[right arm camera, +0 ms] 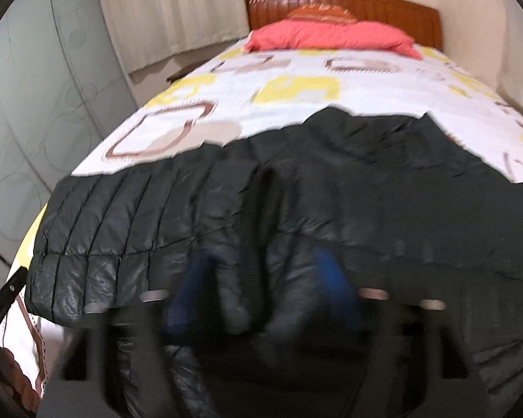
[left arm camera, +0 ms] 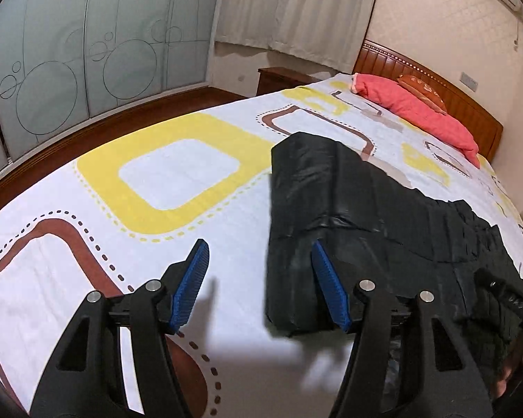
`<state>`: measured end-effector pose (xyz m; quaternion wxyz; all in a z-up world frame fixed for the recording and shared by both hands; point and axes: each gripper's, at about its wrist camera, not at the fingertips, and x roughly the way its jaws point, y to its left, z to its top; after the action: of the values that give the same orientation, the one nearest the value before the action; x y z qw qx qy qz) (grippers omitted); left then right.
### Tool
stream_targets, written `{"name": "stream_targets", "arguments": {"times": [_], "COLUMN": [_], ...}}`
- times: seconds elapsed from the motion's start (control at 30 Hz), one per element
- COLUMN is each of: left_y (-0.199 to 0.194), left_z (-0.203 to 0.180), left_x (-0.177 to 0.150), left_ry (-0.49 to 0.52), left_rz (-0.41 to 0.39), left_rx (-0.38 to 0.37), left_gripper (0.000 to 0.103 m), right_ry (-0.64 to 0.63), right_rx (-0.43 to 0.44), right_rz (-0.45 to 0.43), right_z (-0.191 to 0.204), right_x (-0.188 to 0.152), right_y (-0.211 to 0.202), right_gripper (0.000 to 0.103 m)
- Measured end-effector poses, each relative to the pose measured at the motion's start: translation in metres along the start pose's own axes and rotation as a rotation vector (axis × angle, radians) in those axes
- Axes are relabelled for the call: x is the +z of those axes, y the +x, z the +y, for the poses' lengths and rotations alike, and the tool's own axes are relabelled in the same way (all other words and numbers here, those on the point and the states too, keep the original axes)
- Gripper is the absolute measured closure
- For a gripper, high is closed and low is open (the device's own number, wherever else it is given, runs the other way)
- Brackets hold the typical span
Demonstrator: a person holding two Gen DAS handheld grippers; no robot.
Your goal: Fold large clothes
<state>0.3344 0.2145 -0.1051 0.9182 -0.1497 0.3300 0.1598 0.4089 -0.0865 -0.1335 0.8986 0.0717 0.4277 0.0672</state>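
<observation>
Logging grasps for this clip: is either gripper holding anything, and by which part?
Nothing is held. The left gripper is open over the jacket's edge; the right gripper, blurred, looks open above the jacket.

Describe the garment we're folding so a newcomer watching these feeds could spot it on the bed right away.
Start from the large bed with the white sheet printed with yellow and brown rounded squares and the wooden headboard. On its near half lies the black quilted puffer jacket, shiny and stitched into narrow padded channels. It is the only dark thing on the bedding; the coral-pink pillow sits far off by the headboard.
</observation>
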Motion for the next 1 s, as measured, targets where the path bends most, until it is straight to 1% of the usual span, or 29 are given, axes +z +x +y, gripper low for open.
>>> {"name": "stream_targets", "arguments": {"times": [0.03, 0.13, 0.27, 0.33, 0.47, 0.63, 0.73, 0.83, 0.87, 0.93, 1.0], "left_y": [0.001, -0.002, -0.009, -0.01, -0.004, 0.003, 0.006, 0.0, -0.005, -0.011, -0.014], "left_z": [0.0, -0.002, -0.009, -0.017, -0.04, -0.068, -0.088, -0.106, -0.114, -0.126, -0.133], "left_x": [0.001, 0.002, 0.004, 0.003, -0.002, -0.005, -0.005, -0.01, -0.015, -0.022, -0.027], "left_ry": [0.002, 0.004, 0.0, 0.017, 0.056, 0.096, 0.137, 0.159, 0.181, 0.222, 0.236], "left_rz": [0.001, -0.007, -0.021, -0.025, -0.006, 0.006, 0.015, 0.041, 0.042, 0.034, 0.034], "left_rx": [-0.003, -0.018, -0.059, -0.065, -0.078, -0.102, -0.141, -0.242, -0.268, -0.289, -0.31], "left_gripper": [0.042, 0.041, 0.037, 0.037, 0.037, 0.037, 0.035, 0.035, 0.035, 0.035, 0.035], "right_ry": [0.014, 0.01, 0.006, 0.011, 0.037, 0.094, 0.112, 0.138, 0.152, 0.177, 0.203], "right_rx": [0.018, 0.015, -0.042, -0.08, -0.151, -0.207, -0.238, -0.279, -0.286, -0.308, -0.322], "right_rz": [0.004, -0.05, -0.135, -0.153, -0.161, -0.151, -0.148, -0.145, -0.144, -0.146, -0.146], "right_z": [0.0, -0.005, -0.03, -0.049, -0.089, -0.14, -0.164, -0.188, -0.197, -0.213, -0.228], "right_x": [-0.003, -0.002, 0.002, 0.001, 0.0, -0.007, -0.015, -0.022, -0.025, -0.029, -0.032], "right_y": [-0.002, -0.018, -0.051, -0.064, -0.077, -0.084, -0.089, -0.093, -0.095, -0.098, -0.102], "right_gripper": [0.086, 0.091, 0.092, 0.092, 0.092, 0.092, 0.092, 0.092, 0.092, 0.092, 0.092]}}
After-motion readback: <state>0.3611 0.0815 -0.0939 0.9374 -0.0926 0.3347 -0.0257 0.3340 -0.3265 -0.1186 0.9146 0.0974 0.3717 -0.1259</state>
